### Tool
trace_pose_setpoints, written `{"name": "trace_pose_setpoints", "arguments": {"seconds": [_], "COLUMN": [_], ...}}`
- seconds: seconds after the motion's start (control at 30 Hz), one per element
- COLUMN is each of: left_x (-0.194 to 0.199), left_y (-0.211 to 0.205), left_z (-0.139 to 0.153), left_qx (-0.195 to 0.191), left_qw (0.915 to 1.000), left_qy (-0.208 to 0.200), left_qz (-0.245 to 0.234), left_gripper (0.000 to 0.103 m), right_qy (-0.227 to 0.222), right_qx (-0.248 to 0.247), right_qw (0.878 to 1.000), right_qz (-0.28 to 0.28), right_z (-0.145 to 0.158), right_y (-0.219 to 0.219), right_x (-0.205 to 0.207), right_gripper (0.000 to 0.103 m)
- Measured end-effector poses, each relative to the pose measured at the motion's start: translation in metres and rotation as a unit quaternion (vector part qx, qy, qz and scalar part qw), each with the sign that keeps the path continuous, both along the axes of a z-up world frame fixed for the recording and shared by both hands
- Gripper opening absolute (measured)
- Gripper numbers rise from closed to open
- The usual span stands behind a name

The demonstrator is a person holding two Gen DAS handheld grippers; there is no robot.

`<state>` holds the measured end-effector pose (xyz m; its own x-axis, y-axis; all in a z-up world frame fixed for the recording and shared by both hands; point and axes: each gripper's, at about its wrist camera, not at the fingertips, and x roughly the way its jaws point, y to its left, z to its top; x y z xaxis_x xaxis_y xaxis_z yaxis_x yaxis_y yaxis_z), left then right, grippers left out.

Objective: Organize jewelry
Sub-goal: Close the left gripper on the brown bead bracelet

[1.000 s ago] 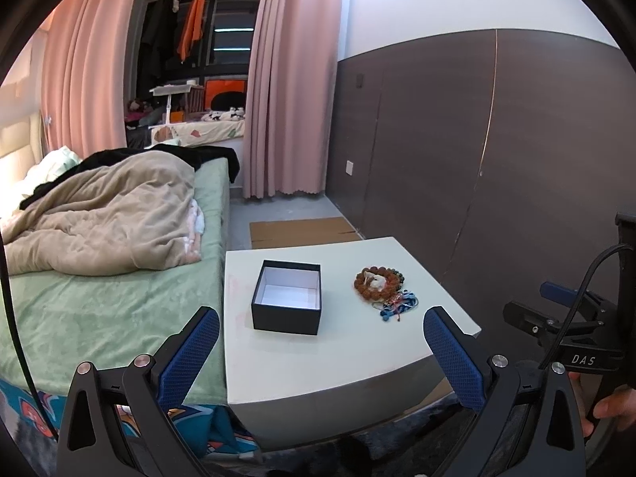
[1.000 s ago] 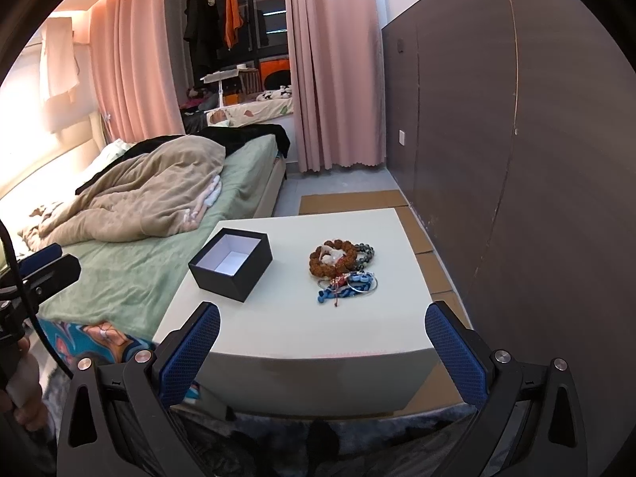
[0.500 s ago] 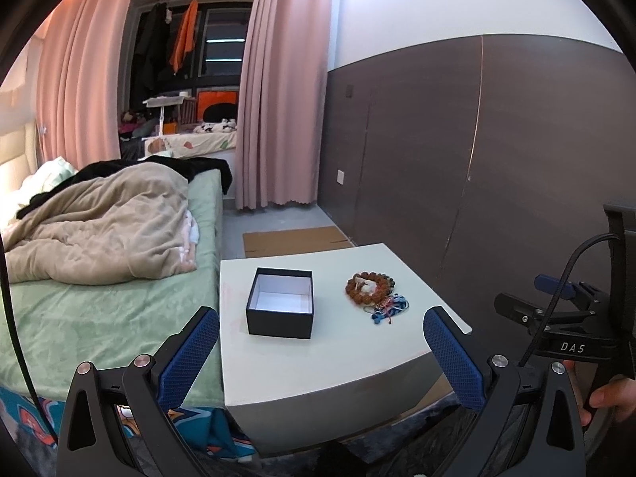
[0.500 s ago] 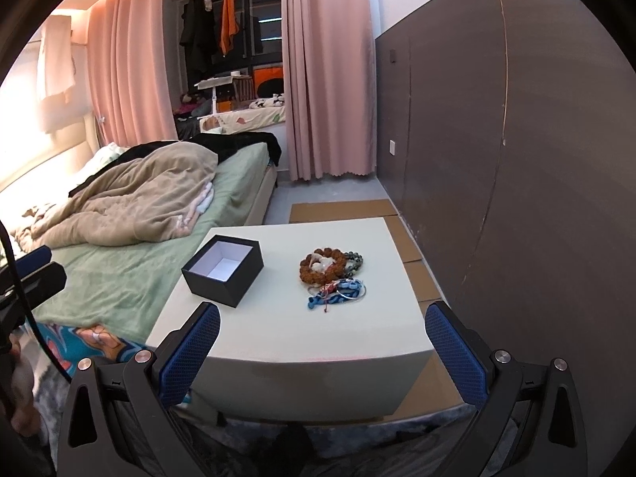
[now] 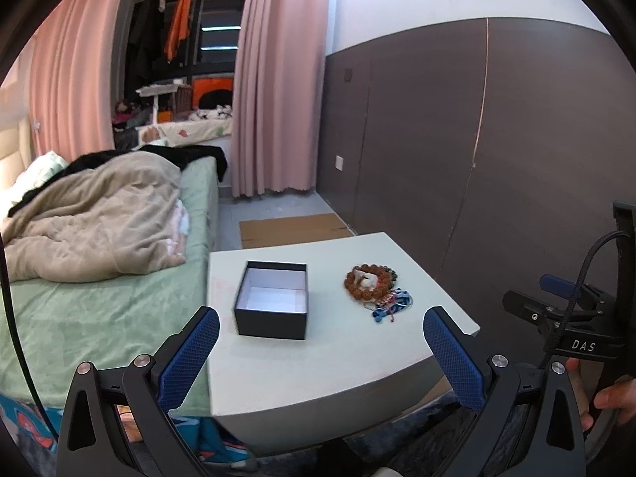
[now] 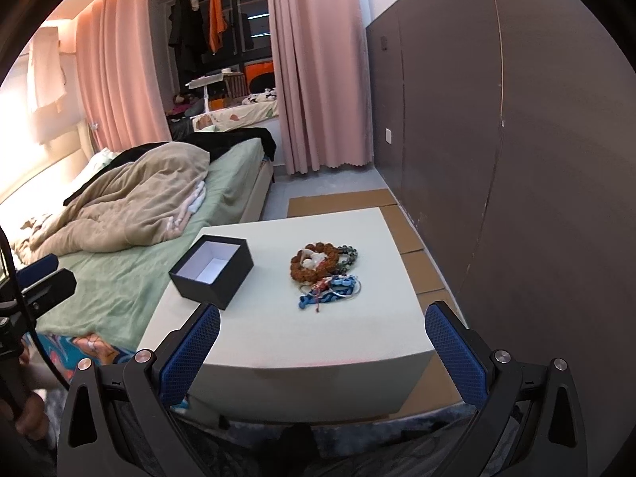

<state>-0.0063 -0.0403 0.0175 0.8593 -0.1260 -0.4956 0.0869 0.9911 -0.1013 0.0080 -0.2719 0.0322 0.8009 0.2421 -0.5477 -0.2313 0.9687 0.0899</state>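
1. My left gripper and right gripper hang wide apart, holding nothing, short of the table.
2. I see beads and cords touching, beside the open box.

A: What does the left tool look like?

B: Black angular frame, silver screws, two fingers faced with blue cross-hatched pads.

A: And the right tool?

B: The same build. From the left camera its black body shows white letters "DAS", a black cable, and bare-skinned fingertips around the handle.
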Motion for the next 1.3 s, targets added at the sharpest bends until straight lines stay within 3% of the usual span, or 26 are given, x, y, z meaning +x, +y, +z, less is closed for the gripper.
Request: {"name": "trace_pose_setpoints", "arguments": {"seconds": [0.43, 0.63, 1.03, 1.2, 1.3], "left_x": [0.086, 0.129, 0.194, 0.219, 0.233], "left_y": [-0.034, -0.051, -0.089, -0.103, -0.115], "left_z": [-0.027, -0.043, -0.072, -0.089, -0.098], "left_qx": [-0.004, -0.019, -0.024, -0.025, -0.015], "left_qw": [0.9980, 0.9943, 0.9823, 0.9753, 0.9721], "left_qy": [0.055, 0.091, 0.153, 0.179, 0.191], "left_qz": [-0.031, -0.051, -0.106, -0.127, -0.136], "left_gripper": [0.101, 0.086, 0.059, 0.037, 0.031], "right_qy": [0.040, 0.066, 0.118, 0.136, 0.140], "right_qx": [0.046, 0.065, 0.104, 0.114, 0.116], "right_qw": [0.998, 0.995, 0.987, 0.983, 0.982], "right_qz": [-0.020, -0.024, -0.029, -0.035, -0.040], "right_z": [-0.027, -0.043, -0.071, -0.082, -0.086], "right_y": [-0.053, -0.069, -0.084, -0.091, -0.095], "right_x": [0.053, 0.078, 0.122, 0.137, 0.145], "right_gripper": [0.103, 0.101, 0.082, 0.078, 0.078]}}
